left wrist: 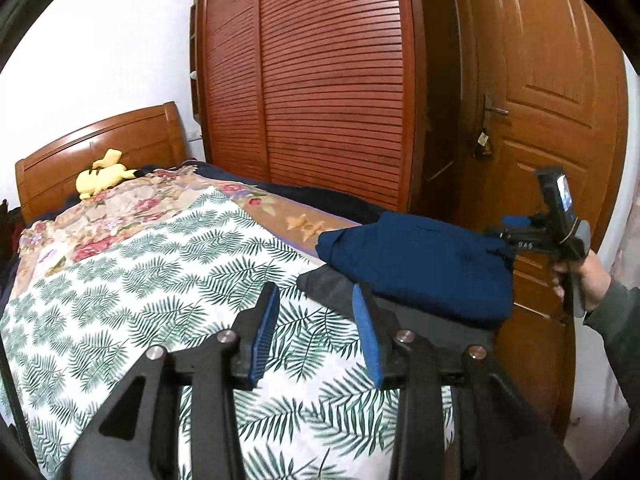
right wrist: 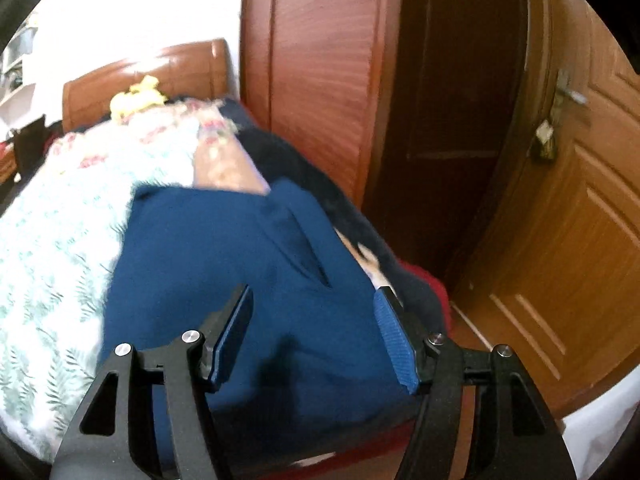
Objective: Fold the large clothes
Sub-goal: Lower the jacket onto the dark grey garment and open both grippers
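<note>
Now we are looking at the blue garment, folded into a thick bundle on the bed, lying on a dark piece at the bed's edge. Our left claw is standing part open and empty, with the bundle just ahead and to its right. Our right claw is hovering wide over the bundle; the view is blurred, but the pads do not seem to be pressing the cloth, so we are reading it as open. To finish well, we judge, we should be lowering both claws evenly, pressing the fold flat and squaring its edges without dragging it off the bed. Only blurred marks are showing on the right claw; we are reading no brand.
</note>
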